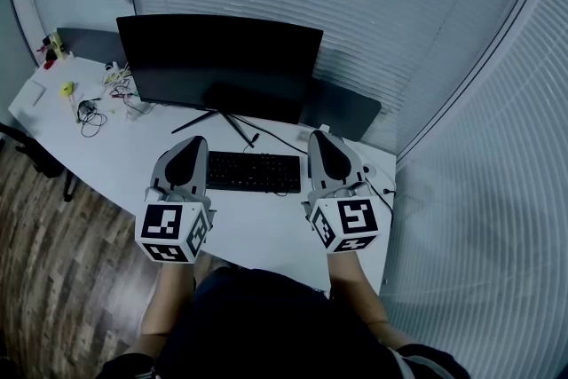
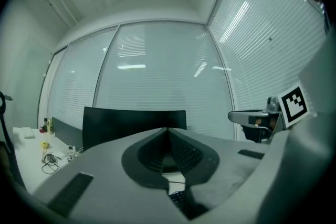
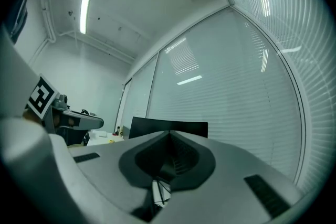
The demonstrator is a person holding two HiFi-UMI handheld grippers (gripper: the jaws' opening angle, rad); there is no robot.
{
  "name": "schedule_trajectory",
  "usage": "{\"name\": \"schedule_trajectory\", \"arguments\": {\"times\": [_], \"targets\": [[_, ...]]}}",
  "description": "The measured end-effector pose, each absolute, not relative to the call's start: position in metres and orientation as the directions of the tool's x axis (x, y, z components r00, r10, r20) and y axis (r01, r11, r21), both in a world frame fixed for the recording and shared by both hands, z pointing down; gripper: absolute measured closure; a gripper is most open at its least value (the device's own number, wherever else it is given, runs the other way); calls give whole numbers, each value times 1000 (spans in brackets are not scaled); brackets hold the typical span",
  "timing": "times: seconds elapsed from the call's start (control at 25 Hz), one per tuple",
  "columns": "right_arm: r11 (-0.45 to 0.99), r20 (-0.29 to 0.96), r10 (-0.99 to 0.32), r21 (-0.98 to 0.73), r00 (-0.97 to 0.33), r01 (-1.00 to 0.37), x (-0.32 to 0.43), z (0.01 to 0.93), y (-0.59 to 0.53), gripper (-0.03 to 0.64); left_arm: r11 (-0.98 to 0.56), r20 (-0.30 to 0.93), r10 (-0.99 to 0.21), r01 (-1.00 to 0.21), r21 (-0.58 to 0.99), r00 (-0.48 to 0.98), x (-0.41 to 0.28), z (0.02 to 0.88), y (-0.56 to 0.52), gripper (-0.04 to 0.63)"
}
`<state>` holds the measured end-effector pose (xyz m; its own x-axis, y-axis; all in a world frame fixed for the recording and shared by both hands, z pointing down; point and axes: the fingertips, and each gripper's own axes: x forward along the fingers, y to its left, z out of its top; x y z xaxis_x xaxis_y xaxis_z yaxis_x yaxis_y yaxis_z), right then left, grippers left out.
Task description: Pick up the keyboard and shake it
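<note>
The keyboard (image 1: 254, 171) is seen lying flat on the white worktop (image 1: 257, 226), keys up, just in front of the stand of the monitor (image 1: 219, 59). Its long axis is laid across the head view from left to right, roughly parallel to the screen, so that one short end is turned toward each hand.

The left gripper (image 1: 197, 143) is held at the keyboard's left end and the right gripper (image 1: 318, 138) at its right end. Both are pointed away from the person, toward the monitor. This placing is judged to be preparation for a lift by both ends, so that the long board can be kept level and not twisted while it is shaken.

In each gripper view the jaws are found pressed together with nothing between them, so nothing is held by either gripper. Whether the keyboard is touched by them cannot be told. The jaws would have to be parted before the ends could be taken. The keyboard is judged not yet lifted.
</note>
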<state>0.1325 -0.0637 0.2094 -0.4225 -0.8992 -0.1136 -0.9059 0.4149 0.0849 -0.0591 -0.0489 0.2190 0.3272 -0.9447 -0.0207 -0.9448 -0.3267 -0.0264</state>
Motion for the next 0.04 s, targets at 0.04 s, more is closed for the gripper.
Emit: {"name": "schedule_trajectory", "arguments": {"times": [0.04], "targets": [[416, -113, -899, 85, -424, -905, 132, 210, -64, 589, -325, -21, -945, -945, -27, 326, -59, 219, -48, 572]]}}
